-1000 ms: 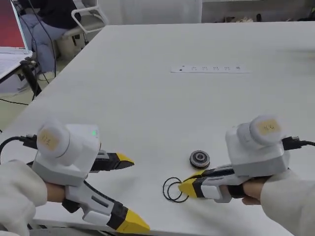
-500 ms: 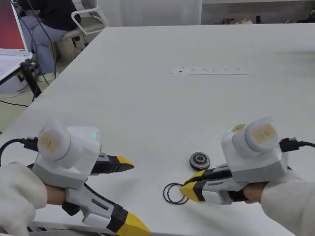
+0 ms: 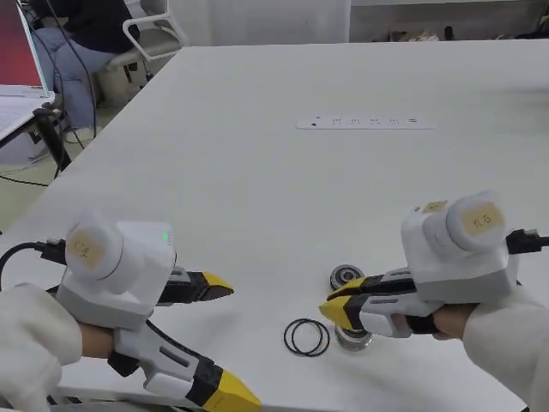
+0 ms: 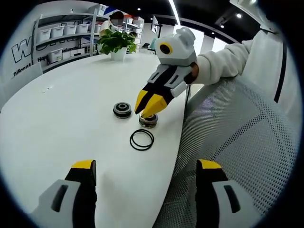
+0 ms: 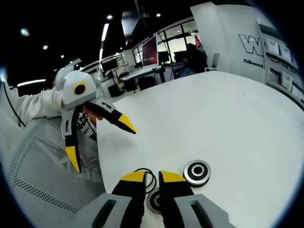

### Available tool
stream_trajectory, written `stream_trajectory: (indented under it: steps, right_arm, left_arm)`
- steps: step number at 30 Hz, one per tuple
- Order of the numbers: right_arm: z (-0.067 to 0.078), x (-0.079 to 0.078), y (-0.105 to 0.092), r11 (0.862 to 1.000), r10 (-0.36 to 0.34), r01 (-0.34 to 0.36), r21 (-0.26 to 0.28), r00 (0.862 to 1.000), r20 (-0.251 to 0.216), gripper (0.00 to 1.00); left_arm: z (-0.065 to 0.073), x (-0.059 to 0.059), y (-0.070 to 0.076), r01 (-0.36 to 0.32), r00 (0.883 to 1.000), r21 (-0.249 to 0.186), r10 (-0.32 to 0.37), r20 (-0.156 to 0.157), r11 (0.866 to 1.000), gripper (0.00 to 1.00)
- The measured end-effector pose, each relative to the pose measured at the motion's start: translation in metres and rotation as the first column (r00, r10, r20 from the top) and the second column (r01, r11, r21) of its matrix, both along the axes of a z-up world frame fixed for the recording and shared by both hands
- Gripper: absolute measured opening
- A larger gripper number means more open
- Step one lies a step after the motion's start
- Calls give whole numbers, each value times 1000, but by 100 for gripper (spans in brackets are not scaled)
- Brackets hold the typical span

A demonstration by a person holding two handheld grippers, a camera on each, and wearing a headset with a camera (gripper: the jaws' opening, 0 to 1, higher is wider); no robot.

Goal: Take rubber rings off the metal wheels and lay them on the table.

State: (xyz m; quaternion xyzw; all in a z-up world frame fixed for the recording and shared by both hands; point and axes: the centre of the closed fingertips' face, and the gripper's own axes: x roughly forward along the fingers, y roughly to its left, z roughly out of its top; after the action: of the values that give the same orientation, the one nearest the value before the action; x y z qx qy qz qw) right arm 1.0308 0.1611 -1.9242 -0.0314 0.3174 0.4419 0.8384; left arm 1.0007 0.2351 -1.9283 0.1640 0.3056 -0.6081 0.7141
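Right tool (image 3: 339, 311) hangs with its yellow tips drawn narrow, a thin slit between them, directly over one metal wheel (image 3: 352, 337) near the front edge of the white worktop (image 3: 283, 180). Whether the tips pinch anything on that wheel cannot be told.

Left tool (image 3: 222, 338) is spread wide and holds nothing. One jaw is over the worktop, and the other is out past its near edge, above a mesh seat (image 4: 228, 142).

Counted on the surface:
- Two wheels: the second wheel (image 3: 346, 276) lies flat just behind the first and apart from it.
- Two black rubber rings (image 3: 306, 336): they overlap each other and lie flat just beside the nearer wheel (on the side toward the left tool).
- One white socket strip (image 3: 364, 122): it sits well back toward the middle.

The rings and the nearer wheel lie close to the front edge, with only a thin band of white between them and the drop. Behind the wheels a broad stretch of worktop opens up to the strip and runs on beyond it. The worktop's left edge slants away toward a far corner, where a white chair (image 3: 154, 30) stands with a seated person (image 3: 77, 34) beside it. From the left gripper view a potted plant (image 4: 113, 42) marks the worktop's far end.
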Motion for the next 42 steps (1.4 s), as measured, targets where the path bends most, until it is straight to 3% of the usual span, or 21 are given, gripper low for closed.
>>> stream_trajectory:
  steps: [14,25,32,36,40,42]
  right_arm:
    - [17,21,-22,994,-103,100,48,993,50,10]
    - [11,28,-38,990,-141,140,24,989,49,10]
    - [12,34,-52,983,-185,185,20,981,55,10]
    - [14,39,-62,975,-223,221,35,973,54,11]
    - [14,43,-67,968,-249,247,51,967,49,12]
    - [13,43,-68,967,-252,250,46,967,47,13]
  left_arm:
    - [1,2,0,-9,1000,-2,9,6,1000,84]
    - [4,4,-1,-16,1000,-17,16,8,1000,84]
    - [24,12,-7,-52,999,-107,53,5,993,86]
    - [39,14,-14,-34,998,-122,41,56,992,89]
    - [58,16,-23,-16,998,-155,24,52,988,89]
    - [66,18,-29,10,998,-156,1,69,988,89]
